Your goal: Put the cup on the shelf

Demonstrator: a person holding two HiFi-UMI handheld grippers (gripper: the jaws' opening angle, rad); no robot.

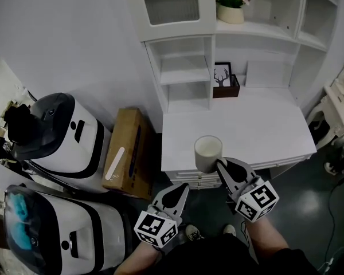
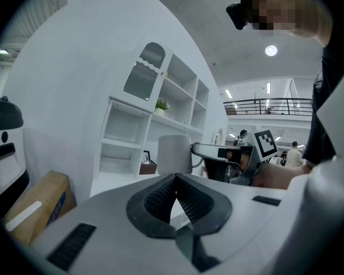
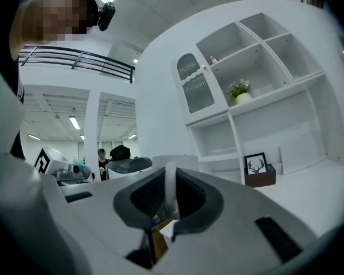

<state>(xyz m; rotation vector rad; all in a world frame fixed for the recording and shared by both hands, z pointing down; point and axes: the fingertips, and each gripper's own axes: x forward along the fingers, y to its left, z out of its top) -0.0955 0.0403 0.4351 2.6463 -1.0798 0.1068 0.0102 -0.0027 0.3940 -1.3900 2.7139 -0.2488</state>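
A white cup (image 1: 208,152) hangs over the front edge of the white desk (image 1: 264,125), held by its handle. My right gripper (image 1: 221,164) is shut on that handle (image 3: 170,192), which stands upright between the dark pads; the cup's rim (image 3: 178,160) shows just beyond. My left gripper (image 1: 183,187) is lower and to the left, off the desk, shut with nothing in it. In the left gripper view its tips (image 2: 175,177) meet, and the cup (image 2: 174,153) and the right gripper (image 2: 229,160) show beyond them. The white shelf unit (image 1: 183,67) rises at the desk's back, its cubbies bare.
A framed deer picture (image 1: 222,75) leans in a brown box (image 1: 235,88) at the back of the desk. A potted plant (image 1: 230,4) stands on an upper shelf. A cardboard box (image 1: 126,150) and two white-and-black machines (image 1: 63,133) (image 1: 57,228) crowd the floor on the left.
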